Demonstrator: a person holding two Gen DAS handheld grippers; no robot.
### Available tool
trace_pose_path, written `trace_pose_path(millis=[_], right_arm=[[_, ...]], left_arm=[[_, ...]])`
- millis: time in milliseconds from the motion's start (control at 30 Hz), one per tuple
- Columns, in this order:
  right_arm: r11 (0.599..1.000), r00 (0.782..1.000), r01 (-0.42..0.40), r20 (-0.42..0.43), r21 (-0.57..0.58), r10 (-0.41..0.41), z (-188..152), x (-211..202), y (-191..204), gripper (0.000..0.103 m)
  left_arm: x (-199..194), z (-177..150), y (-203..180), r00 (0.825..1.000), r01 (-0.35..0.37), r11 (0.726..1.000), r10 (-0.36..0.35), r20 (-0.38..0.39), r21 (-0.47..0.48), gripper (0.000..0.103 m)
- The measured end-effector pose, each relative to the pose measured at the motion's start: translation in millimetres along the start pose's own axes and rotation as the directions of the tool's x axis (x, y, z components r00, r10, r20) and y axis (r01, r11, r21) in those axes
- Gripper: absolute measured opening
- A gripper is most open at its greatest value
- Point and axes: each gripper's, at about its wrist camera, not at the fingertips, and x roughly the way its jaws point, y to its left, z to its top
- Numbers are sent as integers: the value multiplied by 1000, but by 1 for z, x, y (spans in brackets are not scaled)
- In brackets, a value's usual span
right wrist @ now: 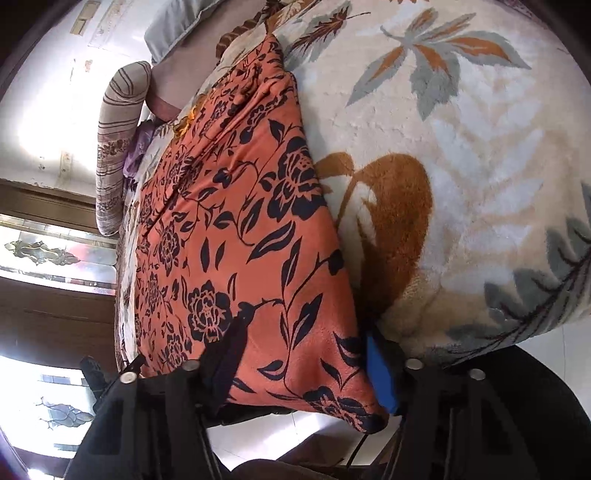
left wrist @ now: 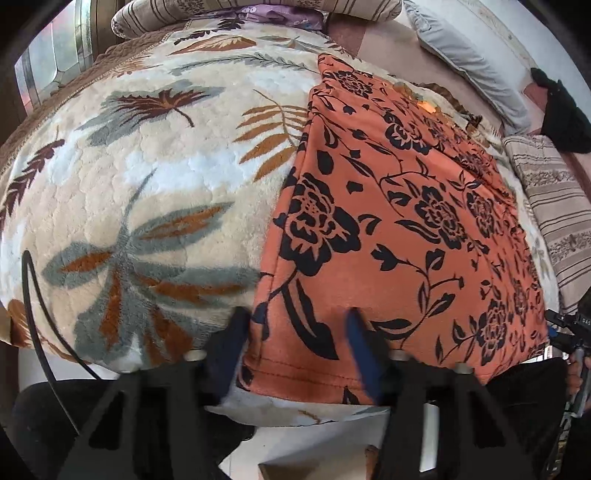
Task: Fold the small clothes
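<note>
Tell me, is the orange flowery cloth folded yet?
Not yet. The orange cloth lies spread flat on the blanket. The left gripper and right gripper each have a near corner between their fingers. Folding it is still left.

Plush cream blanket with grey, rust and brown leaf print covers bed. Striped beige bolster lies at right edge; second striped cushion at far end, purple cloth just under it. Grey pillow far right. Black cable loops near left. Pale tiled floor below bed edge.
</note>
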Motion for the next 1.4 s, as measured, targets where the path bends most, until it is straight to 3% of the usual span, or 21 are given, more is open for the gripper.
trace_pose_path(millis=[33,133,233,333,367,433,467,500,633,700,800,833,867,933,967,1000,1033,1067,1133,1200,1400], right_arm=[[1000,1000,-4,-17,-1,4,-2,1,1,17],[1000,1000,15,6,-6,-15,-6,-4,4,17],[1000,1000,25,-2,12,-25,-7,1,-1,28],[999,999,-47,-14,19,48,-9,3,-2,63],[999,999,-51,-13,13,51,-9,3,0,63],[999,999,-36,-22,2,36,-8,6,1,53],[1000,999,-16,-30,-11,16,-8,8,3,20],[1000,999,-10,-33,-4,10,-7,9,4,11],[995,994,-104,35,-8,104,-4,-15,16,10],[996,994,-92,60,-9,93,-2,-24,19,11],[998,998,-64,6,23,64,-2,-9,8,16],[997,999,-52,-11,56,53,-4,-2,1,28],[997,999,-30,-20,70,31,-5,2,-2,58],[992,994,-108,9,71,108,-7,2,-2,77],[993,995,-101,12,58,100,-7,2,1,77],[996,996,-83,-3,39,84,-6,5,4,75],[997,997,-75,-15,25,75,-5,7,5,57],[998,998,-62,-30,26,62,-3,8,4,15],[995,996,-85,-20,56,86,0,4,1,10],[990,991,-130,26,48,128,1,-9,6,10],[989,993,-104,-35,109,109,-1,8,-8,10]], left_arm=[[-2,1,4,999,37,999,-37,-4,-16,10],[-15,5,13,996,81,995,-79,35,-65,8],[-3,4,18,997,73,993,-74,-5,-93,20],[0,0,7,995,98,995,-98,-3,-35,51],[0,-1,2,994,105,994,-105,-2,-17,62],[2,-1,-9,999,45,999,-45,-4,14,52],[2,1,-12,1000,-6,999,6,0,34,18],[0,3,-11,1000,9,999,-9,1,34,8],[-28,13,-3,992,112,994,-111,63,-13,7],[-29,15,0,990,127,991,-125,62,-33,7],[-2,10,6,998,66,996,-67,-11,-52,12],[5,7,7,998,59,996,-60,-22,-61,12],[4,6,6,998,67,996,-67,-5,-64,17],[2,7,1,995,104,993,-104,-4,-51,38],[3,8,-2,995,103,994,-104,-4,-37,41],[4,9,-5,997,80,997,-80,-11,-16,32],[5,10,-8,999,49,999,-49,-14,1,15],[3,12,-7,998,53,999,-53,-15,-4,5],[-13,19,-2,991,134,990,-133,27,-49,5],[-27,25,-2,987,145,989,-142,72,-38,5],[9,14,8,993,107,990,-110,-31,-94,5]])
